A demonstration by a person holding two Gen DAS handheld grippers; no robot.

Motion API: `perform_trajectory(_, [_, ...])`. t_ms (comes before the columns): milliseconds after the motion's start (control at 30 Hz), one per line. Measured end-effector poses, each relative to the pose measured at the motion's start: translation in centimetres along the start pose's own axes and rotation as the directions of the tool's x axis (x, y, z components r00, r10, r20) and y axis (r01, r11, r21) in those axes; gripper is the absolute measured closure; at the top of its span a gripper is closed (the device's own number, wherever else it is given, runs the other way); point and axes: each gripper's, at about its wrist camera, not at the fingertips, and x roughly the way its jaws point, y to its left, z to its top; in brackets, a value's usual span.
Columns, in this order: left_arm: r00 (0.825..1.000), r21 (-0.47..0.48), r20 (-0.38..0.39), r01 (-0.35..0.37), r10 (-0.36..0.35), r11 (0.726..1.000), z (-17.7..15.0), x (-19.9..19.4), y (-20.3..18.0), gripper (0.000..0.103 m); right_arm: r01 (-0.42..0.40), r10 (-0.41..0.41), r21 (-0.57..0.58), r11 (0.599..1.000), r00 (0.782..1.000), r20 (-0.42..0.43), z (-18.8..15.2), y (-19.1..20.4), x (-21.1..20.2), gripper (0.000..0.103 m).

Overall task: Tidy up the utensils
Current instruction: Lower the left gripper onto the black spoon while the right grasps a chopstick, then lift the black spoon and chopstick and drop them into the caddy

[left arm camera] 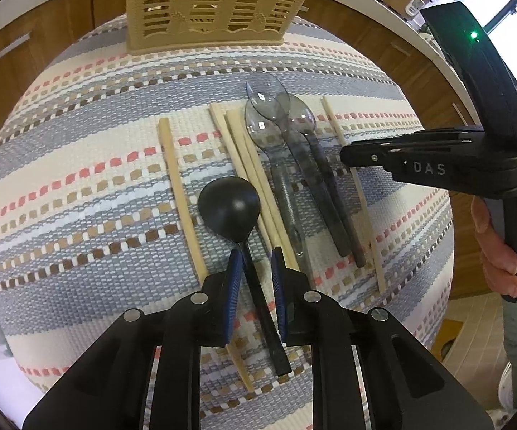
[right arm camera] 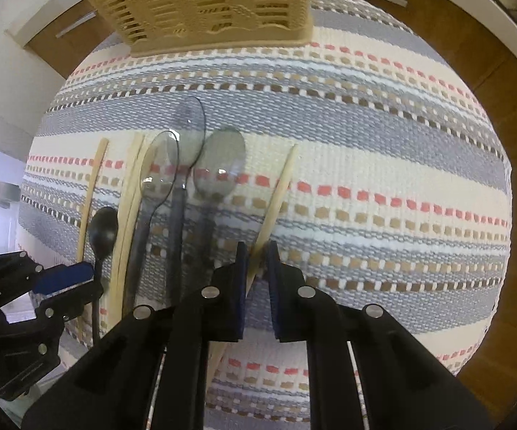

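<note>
A black spoon (left arm camera: 230,204) lies on the striped mat, its handle between the pads of my left gripper (left arm camera: 256,265), which is open around it. Three clear grey spoons (left arm camera: 276,122) lie beside it with several wooden chopsticks (left arm camera: 247,165). My right gripper (right arm camera: 256,258) is open astride the rightmost chopstick (right arm camera: 280,193); it also shows in the left wrist view (left arm camera: 351,154). A beige slotted utensil basket (left arm camera: 215,3) stands at the mat's far edge, also in the right wrist view (right arm camera: 215,3). The black spoon (right arm camera: 102,233) and left gripper (right arm camera: 76,276) show at the right view's left.
The striped woven mat (left arm camera: 79,186) covers a round table. Wooden cabinets (left arm camera: 43,28) and a white counter edge stand behind it. A window is at the far right. A tiled floor shows below the table at the right.
</note>
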Motion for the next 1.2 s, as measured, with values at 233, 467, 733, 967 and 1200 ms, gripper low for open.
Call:
perform_trajectory(233, [0.999,0.012,-0.012,-0.034,0.034,0.999,1.0,1.2,-1.1,0.084,-0.004,0.004,-0.005,1.0,0.999,-0.04,0.7,0.3,0.3,0.093])
perform_trajectory(467, [0.998,0.027,-0.019,-0.067,0.067,0.997,1.9,2.0,-1.4,0.089,0.024,-0.028,-0.061,0.998,0.998,-0.051,1.2,1.5,0.6,0.095])
perform_trajectory(733, [0.987,0.064,0.03,-0.158,0.156,0.985,1.4,2.4,-2.7,0.096,0.001,-0.002,-0.084,0.997,1.0,-0.009,-0.4,0.8,-0.5,0.099])
perform_trajectory(967, [0.976,0.051,0.165,-0.152,0.141,0.987,1.1,-0.2,-3.4,0.099,-0.042,0.054,-0.13,0.991,0.994,0.091,-3.3,0.2,-3.7,0.099])
perform_trajectory(1200, [0.933,0.031,0.341,-0.135,0.116,0.99,1.8,-5.9,-3.3,0.099,-0.075,0.117,-0.173,0.982,0.962,0.247,-3.8,-1.3,-9.7,0.099])
